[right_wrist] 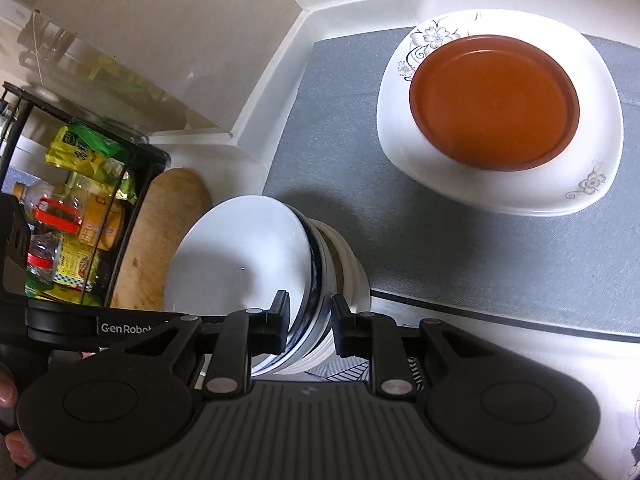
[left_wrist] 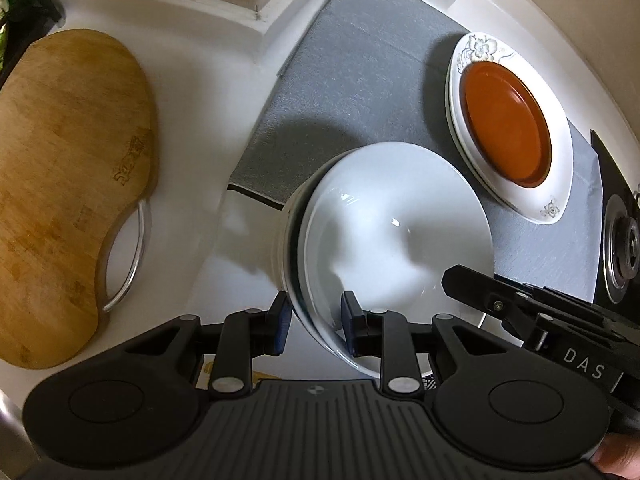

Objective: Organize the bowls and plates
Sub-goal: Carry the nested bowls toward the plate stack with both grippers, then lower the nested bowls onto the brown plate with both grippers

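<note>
A stack of nested bowls (left_wrist: 396,220), with a plain white one on top and blue-rimmed ones under it, is held between both grippers. My left gripper (left_wrist: 316,322) is shut on the stack's near rim, one pad inside the top bowl and one outside. My right gripper (right_wrist: 310,322) is shut on the opposite rim of the stack (right_wrist: 240,256). The stack sits over the front left corner of a grey mat (left_wrist: 360,80) and casts a shadow on it. Farther back on the mat, an orange plate (right_wrist: 492,100) lies on a white square plate with flower prints (right_wrist: 500,196).
A wooden cutting board (left_wrist: 68,184) lies on the white counter left of the mat. A black rack (right_wrist: 152,156) with bottles and packets stands beyond it. A stove burner (left_wrist: 624,240) lies past the mat's right edge. A wall corner (left_wrist: 256,12) closes the back.
</note>
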